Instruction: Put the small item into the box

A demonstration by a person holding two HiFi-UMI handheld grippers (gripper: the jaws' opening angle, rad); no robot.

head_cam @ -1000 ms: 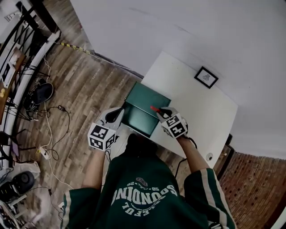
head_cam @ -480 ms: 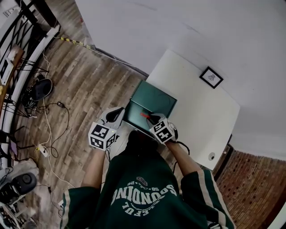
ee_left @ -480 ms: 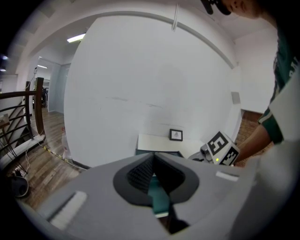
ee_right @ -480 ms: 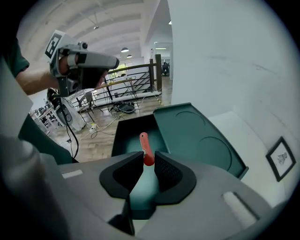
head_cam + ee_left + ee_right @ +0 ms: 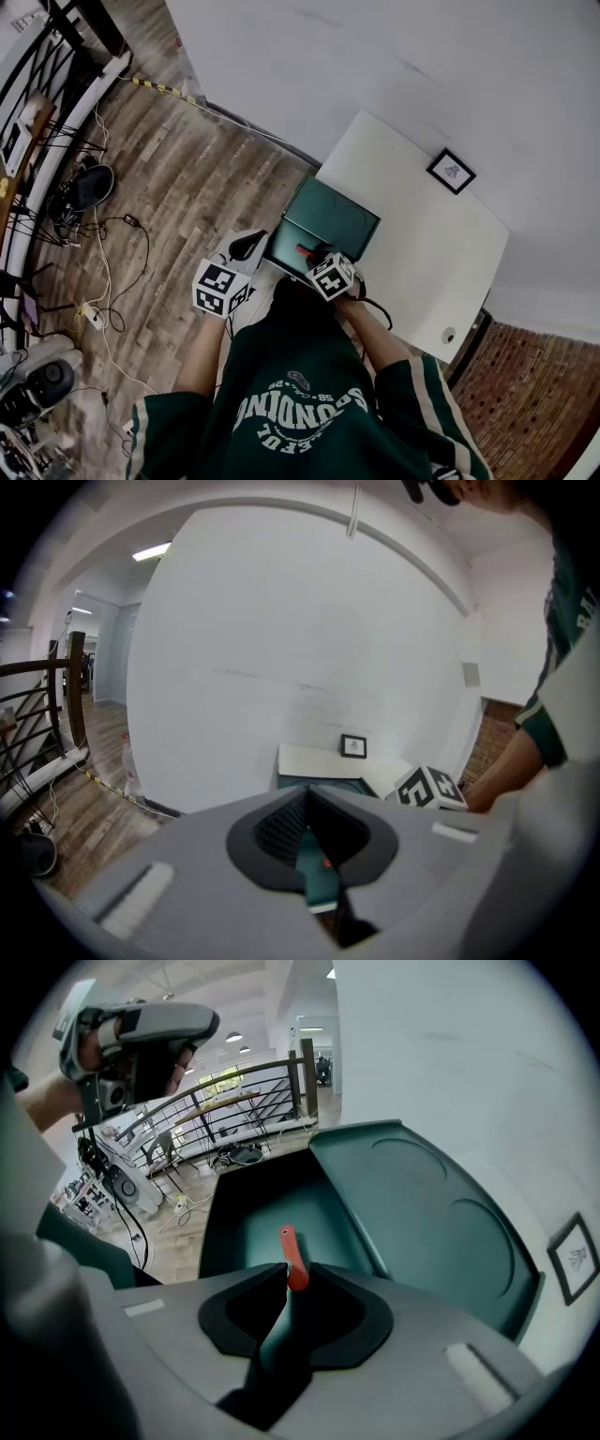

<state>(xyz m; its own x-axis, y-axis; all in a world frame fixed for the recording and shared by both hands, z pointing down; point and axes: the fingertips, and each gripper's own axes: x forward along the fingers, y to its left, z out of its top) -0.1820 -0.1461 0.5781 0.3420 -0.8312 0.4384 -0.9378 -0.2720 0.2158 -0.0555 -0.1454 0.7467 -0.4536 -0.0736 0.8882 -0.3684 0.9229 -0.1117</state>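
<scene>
Right gripper (image 5: 289,1275) pinches a small red cylinder (image 5: 292,1256) over the open dark-green box (image 5: 248,1211) — left gripper's (image 5: 307,804) jaws pressed together.

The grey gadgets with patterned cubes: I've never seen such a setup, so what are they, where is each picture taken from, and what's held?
They are hand-held two-jaw grippers, one in each of a person's hands. The head view looks down from the person's head; the two gripper views ride on the grippers, looking along their jaws. On the white table stand an open green box and a small framed picture. The right gripper pinches a small red item over the box's inside. The left gripper is beside the box, jaws seemingly closed, empty.
</scene>
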